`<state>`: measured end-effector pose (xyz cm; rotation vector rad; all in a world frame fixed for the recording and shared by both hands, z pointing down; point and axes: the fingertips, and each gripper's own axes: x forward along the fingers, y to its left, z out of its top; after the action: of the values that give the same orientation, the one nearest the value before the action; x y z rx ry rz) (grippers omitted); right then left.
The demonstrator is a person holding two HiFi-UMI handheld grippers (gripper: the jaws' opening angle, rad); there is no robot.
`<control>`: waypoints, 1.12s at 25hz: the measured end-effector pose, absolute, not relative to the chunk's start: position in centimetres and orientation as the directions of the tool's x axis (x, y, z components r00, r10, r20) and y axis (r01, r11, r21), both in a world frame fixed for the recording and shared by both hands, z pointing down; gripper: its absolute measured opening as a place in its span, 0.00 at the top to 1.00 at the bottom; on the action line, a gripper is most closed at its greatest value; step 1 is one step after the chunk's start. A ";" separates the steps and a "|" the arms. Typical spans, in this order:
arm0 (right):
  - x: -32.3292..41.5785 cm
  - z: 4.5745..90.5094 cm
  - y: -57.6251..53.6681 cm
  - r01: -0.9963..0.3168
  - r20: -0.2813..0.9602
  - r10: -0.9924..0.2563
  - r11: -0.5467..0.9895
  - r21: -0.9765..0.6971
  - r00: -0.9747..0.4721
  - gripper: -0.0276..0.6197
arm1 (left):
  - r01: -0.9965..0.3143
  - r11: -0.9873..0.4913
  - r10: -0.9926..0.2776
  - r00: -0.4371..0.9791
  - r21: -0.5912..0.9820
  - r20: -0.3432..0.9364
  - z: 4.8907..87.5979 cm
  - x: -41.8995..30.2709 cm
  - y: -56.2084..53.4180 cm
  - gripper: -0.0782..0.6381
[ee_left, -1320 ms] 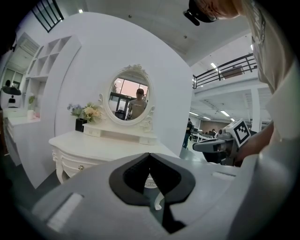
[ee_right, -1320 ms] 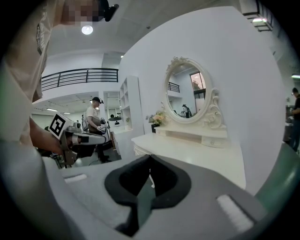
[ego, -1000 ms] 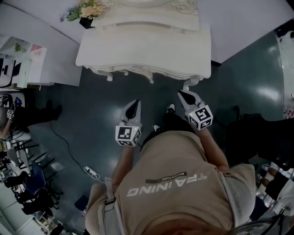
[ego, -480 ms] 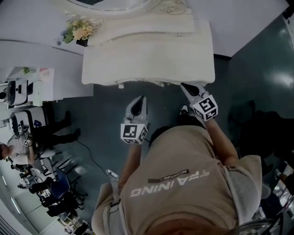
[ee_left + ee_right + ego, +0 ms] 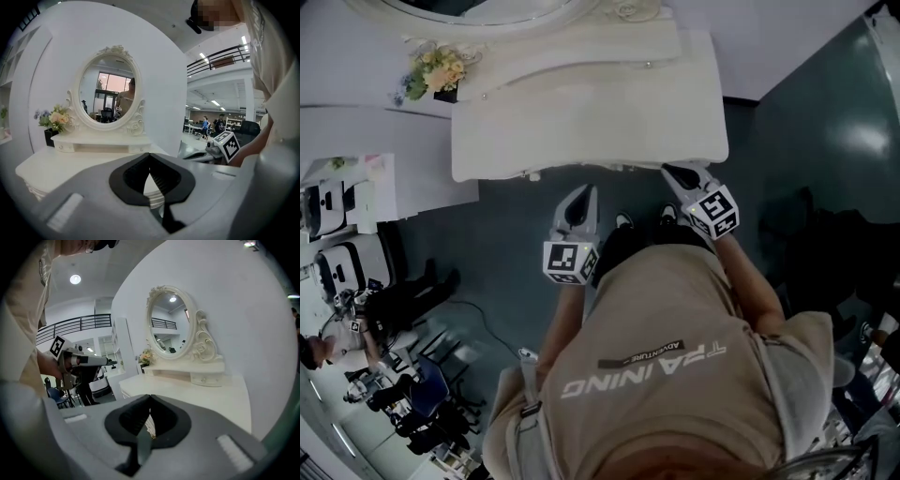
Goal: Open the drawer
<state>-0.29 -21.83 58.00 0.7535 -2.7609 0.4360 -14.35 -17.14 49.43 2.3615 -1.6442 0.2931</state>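
A white carved dressing table stands against the wall. Its top overhangs and hides the front drawer in the head view. Two small knobbed drawers sit in the shelf under the oval mirror. My left gripper is shut and empty, hanging over the floor a little short of the table's front edge. My right gripper is shut and empty too, its tips at the front edge near the right corner. Each gripper view looks across the tabletop past closed jaws.
A dark pot of flowers stands at the table's back left corner. A white counter adjoins the table's left side. People and chairs crowd the far left, with a power strip and cable on the dark floor.
The person has stepped up to the table. Both grippers moved toward its front edge, and the right one's tips now reach the edge. Both stay shut.
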 end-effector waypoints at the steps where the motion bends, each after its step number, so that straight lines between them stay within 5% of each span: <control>1: -0.6 57.8 -21.7 -0.530 0.315 -0.457 0.821 -0.210 -0.832 0.95 | -0.934 -0.345 -0.886 0.356 0.090 0.298 49.2 -14.6 -17.1 0.89; 17: -5.0 59.0 -18.1 -0.668 0.456 -0.516 0.688 -0.284 -0.725 0.95 | -0.820 -0.554 -0.757 0.568 0.143 0.322 51.5 -18.5 -17.9 0.89; 28: -7.9 68.8 -15.1 -0.648 0.584 -0.381 0.675 -0.354 -0.716 0.95 | -0.813 -0.555 -0.727 0.577 0.174 0.373 55.0 -19.3 -15.7 0.89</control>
<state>-7.92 -15.06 68.83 0.7974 -2.4196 0.7635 -19.28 -15.74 55.02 2.4840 -1.2569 0.3704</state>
